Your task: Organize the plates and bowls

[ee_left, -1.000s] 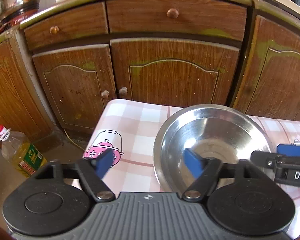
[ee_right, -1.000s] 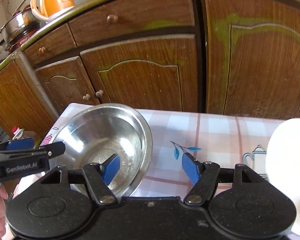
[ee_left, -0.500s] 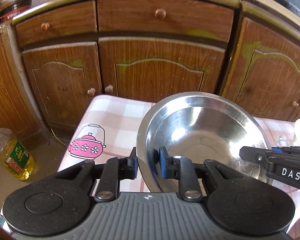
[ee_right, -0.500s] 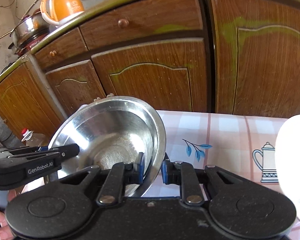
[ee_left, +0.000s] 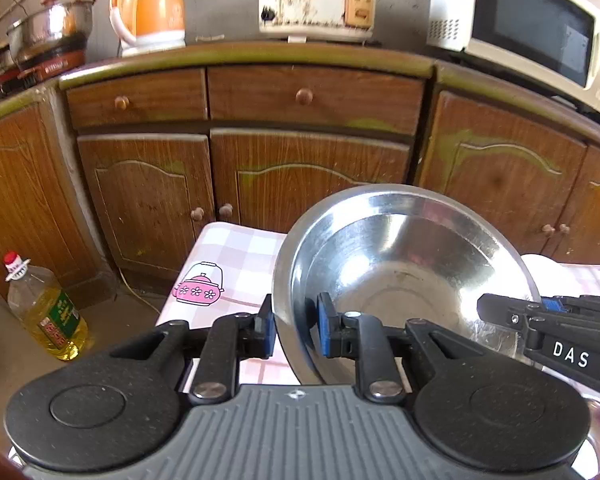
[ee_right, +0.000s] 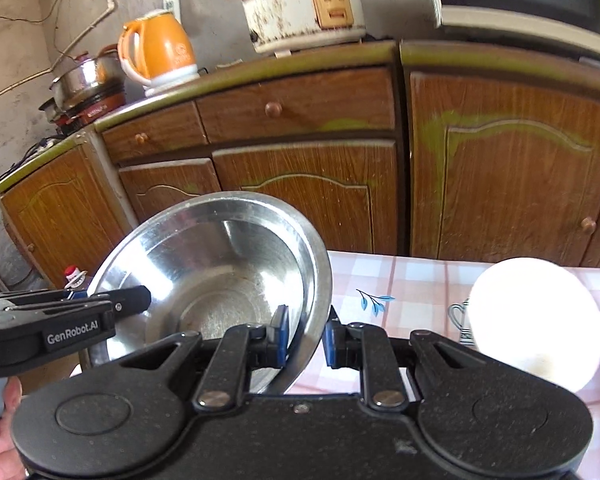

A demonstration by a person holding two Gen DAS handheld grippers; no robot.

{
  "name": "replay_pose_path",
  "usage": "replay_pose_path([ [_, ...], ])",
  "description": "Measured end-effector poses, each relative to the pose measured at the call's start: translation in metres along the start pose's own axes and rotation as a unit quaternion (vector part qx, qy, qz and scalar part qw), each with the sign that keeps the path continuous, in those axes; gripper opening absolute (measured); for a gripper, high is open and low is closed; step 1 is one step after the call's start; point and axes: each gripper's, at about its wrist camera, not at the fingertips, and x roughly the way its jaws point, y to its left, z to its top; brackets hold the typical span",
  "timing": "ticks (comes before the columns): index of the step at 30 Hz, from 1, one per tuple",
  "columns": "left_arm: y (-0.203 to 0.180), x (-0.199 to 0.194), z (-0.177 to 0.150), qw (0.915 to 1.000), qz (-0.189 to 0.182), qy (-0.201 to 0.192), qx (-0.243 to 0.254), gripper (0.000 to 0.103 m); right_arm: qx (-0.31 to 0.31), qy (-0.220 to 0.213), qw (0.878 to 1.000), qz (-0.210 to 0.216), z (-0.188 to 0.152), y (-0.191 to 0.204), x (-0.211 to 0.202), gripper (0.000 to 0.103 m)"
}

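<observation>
Above the counter [ee_left: 236,252] with its pink checked cloth, near its left edge, the steel bowl [ee_left: 400,264] hung tilted, clear of the surface. Left hand-held gripper [ee_left: 294,326] was clamped narrow on the bowl's near-left rim; right hand-held gripper [ee_right: 306,338] was clamped narrow on the opposite rim. White bowl [ee_right: 534,320] sat toward the counter's right side, apart from the steel one.
</observation>
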Motion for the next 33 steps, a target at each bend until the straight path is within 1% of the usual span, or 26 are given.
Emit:
replay_pose_path([
  [8,-0.008,-0.062,-0.015,0.9999,0.006,-0.015,0.005,0.021,-0.012,-0.018,1.0,-0.006,-0.016,0.018,-0.074,0.023],
  [16,-0.016,-0.111,-0.031,0.9995,0.014,-0.024,0.012,0.022,-0.016,-0.028,0.999,-0.005,-0.033,0.032,-0.134,0.023],
  [26,-0.023,-0.148,-0.056,0.9994,0.02,-0.027,0.013,0.023,-0.019,-0.034,0.999,-0.005,-0.06,0.04,-0.184,0.023],
  [33,-0.027,-0.161,-0.074,0.9994,0.018,-0.026,0.016,0.023,-0.024,-0.034,0.999,-0.01,-0.077,0.041,-0.203,0.023],
])
